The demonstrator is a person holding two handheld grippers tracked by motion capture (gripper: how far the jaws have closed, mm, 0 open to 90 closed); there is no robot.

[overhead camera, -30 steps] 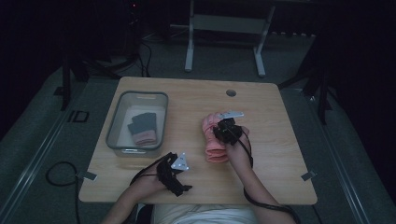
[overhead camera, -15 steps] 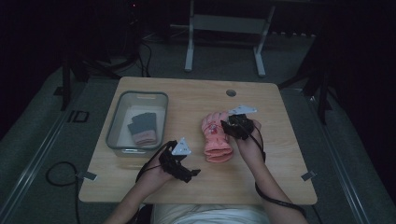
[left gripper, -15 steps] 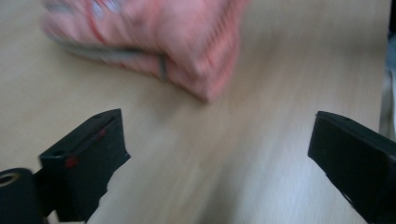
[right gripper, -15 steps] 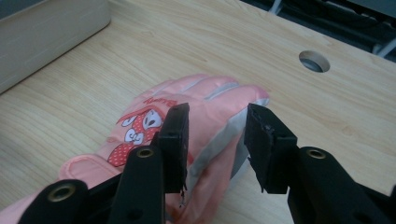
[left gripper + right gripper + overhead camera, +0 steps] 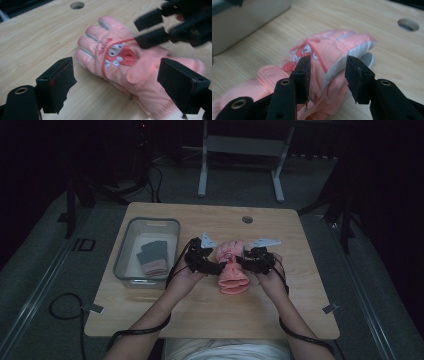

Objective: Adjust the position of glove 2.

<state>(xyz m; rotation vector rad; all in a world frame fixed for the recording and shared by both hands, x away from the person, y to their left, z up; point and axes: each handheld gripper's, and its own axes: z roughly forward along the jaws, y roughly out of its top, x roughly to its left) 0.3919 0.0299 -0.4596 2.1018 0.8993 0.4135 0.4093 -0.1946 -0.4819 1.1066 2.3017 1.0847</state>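
Observation:
A pink glove (image 5: 233, 272) with a red and white patch lies flat on the wooden table (image 5: 300, 285), fingers pointing away from the person. My left gripper (image 5: 216, 266) is at its left side; its jaws (image 5: 117, 82) stand wide and have just been closing, with the glove (image 5: 117, 60) ahead between them and untouched. My right gripper (image 5: 245, 262) is at the glove's right side. Its jaws (image 5: 328, 75) have just been opening and now straddle the glove's edge (image 5: 332, 55) without pressing on it. The right gripper (image 5: 146, 31) also appears over the glove in the left gripper view.
A clear bin (image 5: 125, 270) stands left of the glove, with a dark and pink glove (image 5: 152, 256) inside; its wall (image 5: 249, 15) shows in the right gripper view. A round hole (image 5: 247, 219) is in the table's far side. Cables trail off the near edge.
The left gripper has risen from near the table's front edge and moved away from the person to the glove's left side. The right gripper has shifted slightly to the glove's right. The glove has stayed put.

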